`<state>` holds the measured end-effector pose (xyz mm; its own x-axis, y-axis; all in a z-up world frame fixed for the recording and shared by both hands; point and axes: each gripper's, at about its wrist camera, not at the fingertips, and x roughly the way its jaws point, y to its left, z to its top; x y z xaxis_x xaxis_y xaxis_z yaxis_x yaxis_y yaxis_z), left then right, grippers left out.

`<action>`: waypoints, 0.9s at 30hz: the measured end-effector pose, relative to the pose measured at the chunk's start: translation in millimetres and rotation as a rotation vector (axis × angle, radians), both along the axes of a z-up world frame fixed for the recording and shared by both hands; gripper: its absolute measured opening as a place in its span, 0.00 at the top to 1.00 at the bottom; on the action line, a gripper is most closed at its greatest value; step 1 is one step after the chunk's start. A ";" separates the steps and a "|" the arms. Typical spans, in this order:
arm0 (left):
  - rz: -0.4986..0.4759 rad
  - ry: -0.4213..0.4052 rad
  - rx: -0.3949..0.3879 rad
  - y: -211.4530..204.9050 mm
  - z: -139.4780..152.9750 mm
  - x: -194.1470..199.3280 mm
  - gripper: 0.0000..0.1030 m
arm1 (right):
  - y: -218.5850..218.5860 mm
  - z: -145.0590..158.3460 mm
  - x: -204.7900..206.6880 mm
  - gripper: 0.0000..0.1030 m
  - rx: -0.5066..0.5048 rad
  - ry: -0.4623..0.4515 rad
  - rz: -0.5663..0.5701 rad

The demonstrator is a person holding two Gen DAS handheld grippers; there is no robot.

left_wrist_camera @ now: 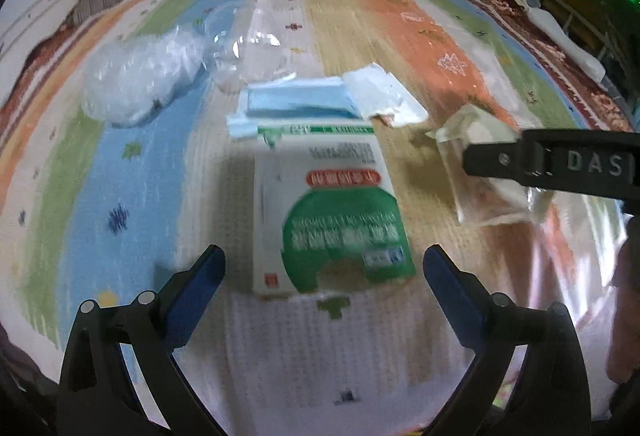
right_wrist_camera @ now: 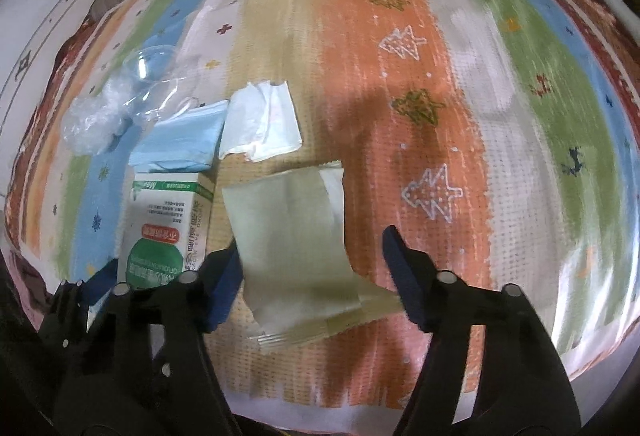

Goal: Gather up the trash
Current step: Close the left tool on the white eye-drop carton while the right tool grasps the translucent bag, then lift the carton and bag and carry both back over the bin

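1. The left gripper hangs over the striped rug, its blue-padded fingers spread wide and holding nothing.
2. Between those fingers, lying flat on the rug, is a white and green box.
3. The right gripper is also released, with fingers apart on either side of a clear plastic packet that lies on the tan and orange stripes. Whether the pads touch it cannot be told.
4. In the left wrist view the right gripper's black finger lies across that packet, which sits just beside the box.
5. Past the box's far end lies a blue face mask, touching a white wrapper.
6. Nearer the rug's far left corner sit a crumpled clear bag and a clear plastic cup, close together.
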<state>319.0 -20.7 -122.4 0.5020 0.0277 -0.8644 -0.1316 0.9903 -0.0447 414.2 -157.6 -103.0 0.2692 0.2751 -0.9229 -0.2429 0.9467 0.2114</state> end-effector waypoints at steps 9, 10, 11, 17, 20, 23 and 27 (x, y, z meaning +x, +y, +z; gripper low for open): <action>-0.045 0.011 0.051 -0.4 -4.2 8.2 0.29 | 5.4 -2.9 -4.1 0.70 0.009 0.019 0.033; -0.053 0.041 0.060 -0.4 -3.1 10.3 0.29 | 5.1 -2.8 -4.2 0.71 0.019 0.024 0.030; -0.053 0.059 0.042 0.7 0.1 11.4 0.29 | 5.7 -2.1 -4.7 0.72 0.026 0.027 0.031; -0.001 0.121 -0.046 8.5 18.1 10.6 0.30 | 10.8 10.8 -8.5 0.75 0.022 -0.008 0.054; 0.000 0.125 -0.065 10.8 22.4 7.5 0.30 | 10.3 16.4 -10.0 0.75 0.026 -0.017 0.061; 0.023 0.138 -0.072 16.1 21.6 4.9 0.30 | 8.9 23.3 -9.4 0.75 0.040 -0.028 0.066; 0.056 0.160 -0.126 22.4 23.8 1.3 0.30 | 6.4 30.4 -11.2 0.76 0.041 -0.041 0.065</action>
<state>320.3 1.7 -98.6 0.3587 -0.0621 -0.9314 -0.2016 0.9691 -0.1423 403.1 -151.2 -72.6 0.2864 0.3311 -0.8991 -0.3130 0.9192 0.2388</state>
